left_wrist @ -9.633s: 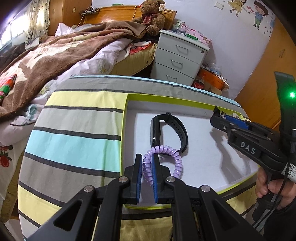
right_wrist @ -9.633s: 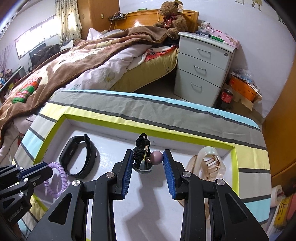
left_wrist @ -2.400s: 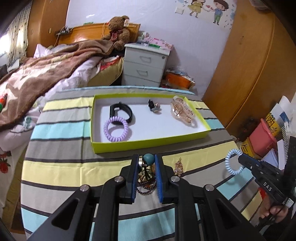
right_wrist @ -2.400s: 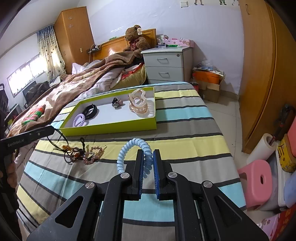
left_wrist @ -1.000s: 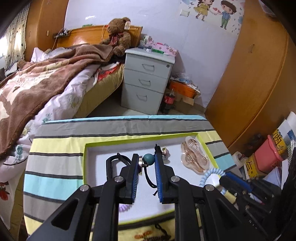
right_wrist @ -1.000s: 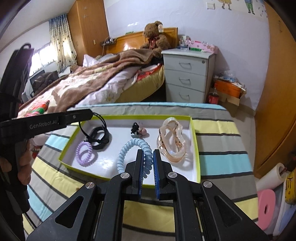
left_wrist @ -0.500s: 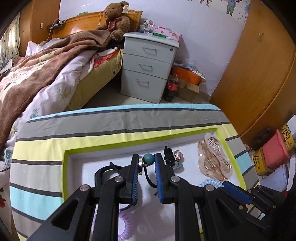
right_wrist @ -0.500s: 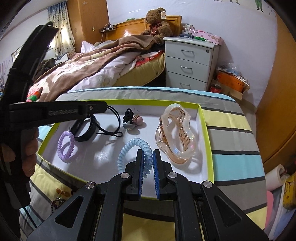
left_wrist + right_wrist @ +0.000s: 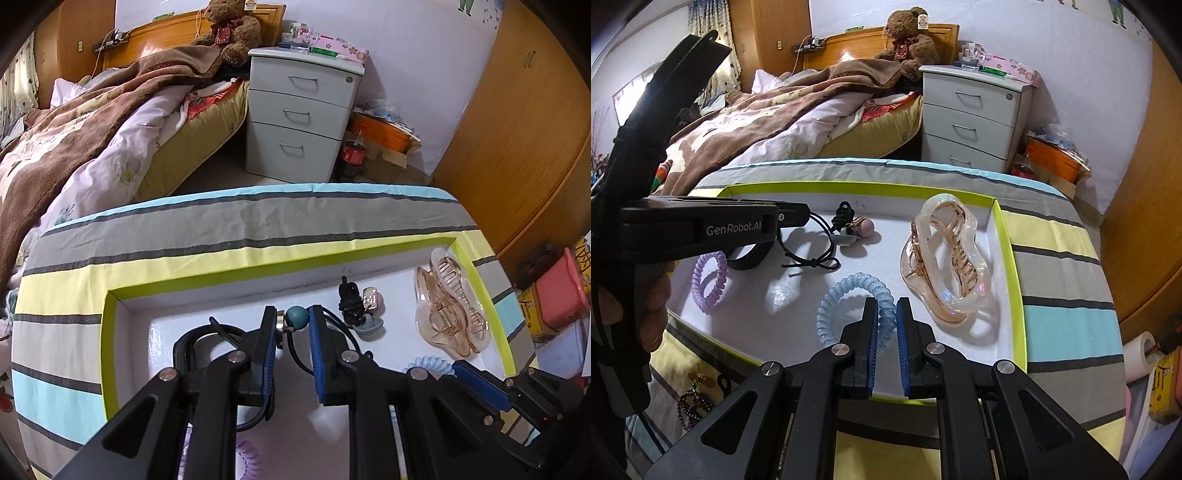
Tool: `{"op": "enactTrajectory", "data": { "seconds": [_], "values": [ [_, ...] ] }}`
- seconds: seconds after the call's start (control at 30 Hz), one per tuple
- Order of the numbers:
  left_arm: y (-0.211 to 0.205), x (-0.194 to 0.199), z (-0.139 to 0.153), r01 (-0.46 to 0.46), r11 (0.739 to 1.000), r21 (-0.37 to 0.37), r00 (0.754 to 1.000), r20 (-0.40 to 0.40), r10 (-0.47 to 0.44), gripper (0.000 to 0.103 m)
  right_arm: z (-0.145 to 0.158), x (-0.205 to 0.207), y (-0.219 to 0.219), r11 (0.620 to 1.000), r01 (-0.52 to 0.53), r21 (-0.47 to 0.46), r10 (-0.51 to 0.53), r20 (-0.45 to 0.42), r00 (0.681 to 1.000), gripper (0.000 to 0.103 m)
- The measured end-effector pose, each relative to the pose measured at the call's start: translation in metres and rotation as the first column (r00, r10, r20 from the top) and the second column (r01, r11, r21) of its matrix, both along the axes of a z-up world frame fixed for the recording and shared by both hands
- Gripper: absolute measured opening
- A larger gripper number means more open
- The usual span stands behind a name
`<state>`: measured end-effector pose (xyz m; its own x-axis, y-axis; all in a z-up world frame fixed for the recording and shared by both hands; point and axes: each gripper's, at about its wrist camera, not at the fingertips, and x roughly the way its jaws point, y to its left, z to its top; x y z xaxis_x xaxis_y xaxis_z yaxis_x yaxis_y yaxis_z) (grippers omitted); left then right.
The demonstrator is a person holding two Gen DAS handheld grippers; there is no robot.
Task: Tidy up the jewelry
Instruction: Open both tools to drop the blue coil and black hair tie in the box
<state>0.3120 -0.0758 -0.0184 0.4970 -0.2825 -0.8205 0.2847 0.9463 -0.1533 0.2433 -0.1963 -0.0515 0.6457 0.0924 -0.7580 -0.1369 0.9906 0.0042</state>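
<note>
A shallow tray with a lime-green rim (image 9: 1010,254) and white floor lies on a striped table. My left gripper (image 9: 293,321) is low over the tray, shut on a black hair tie with a teal bead (image 9: 296,317); its cord (image 9: 812,254) trails onto the tray floor. My right gripper (image 9: 885,314) is shut on a blue spiral hair tie (image 9: 846,295) that rests on the tray floor. The tray also holds a purple spiral hair tie (image 9: 711,275), a black wristband (image 9: 184,341), a small pink-and-black hair accessory (image 9: 855,227) and a clear claw clip (image 9: 947,258).
A dark bead bracelet (image 9: 694,402) and other jewelry lie on the striped cloth left of the tray's near edge. A bed (image 9: 92,122), a white drawer unit (image 9: 299,114) and wooden wardrobe doors (image 9: 517,140) stand beyond the table.
Both grippers came down into the tray. The black tie's cord now lies on the tray floor, and the blue spiral tie rests on it too.
</note>
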Motion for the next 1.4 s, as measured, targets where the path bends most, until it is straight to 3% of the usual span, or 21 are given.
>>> {"op": "enactTrajectory", "data": {
  "seconds": [0.73, 0.97, 1.4],
  "values": [
    [-0.001, -0.004, 0.005, -0.007, 1.0, 0.001, 1.0, 0.02, 0.007, 0.036, 0.004, -0.003, -0.003, 1.0, 0.007, 0.0, -0.007, 0.01, 1.0, 0.014],
    [0.002, -0.011, 0.014, -0.003, 1.0, -0.012, 0.999, 0.039, 0.004, 0.039, 0.011, -0.01, -0.006, 1.0, 0.016, 0.009, -0.016, 0.031, 0.999, 0.021],
    [0.011, -0.048, 0.046, -0.008, 1.0, -0.026, 0.994, 0.106, 0.011, 0.046, 0.032, -0.037, -0.006, 0.999, 0.026, 0.022, -0.028, 0.082, 0.996, 0.024]
  ]
}}
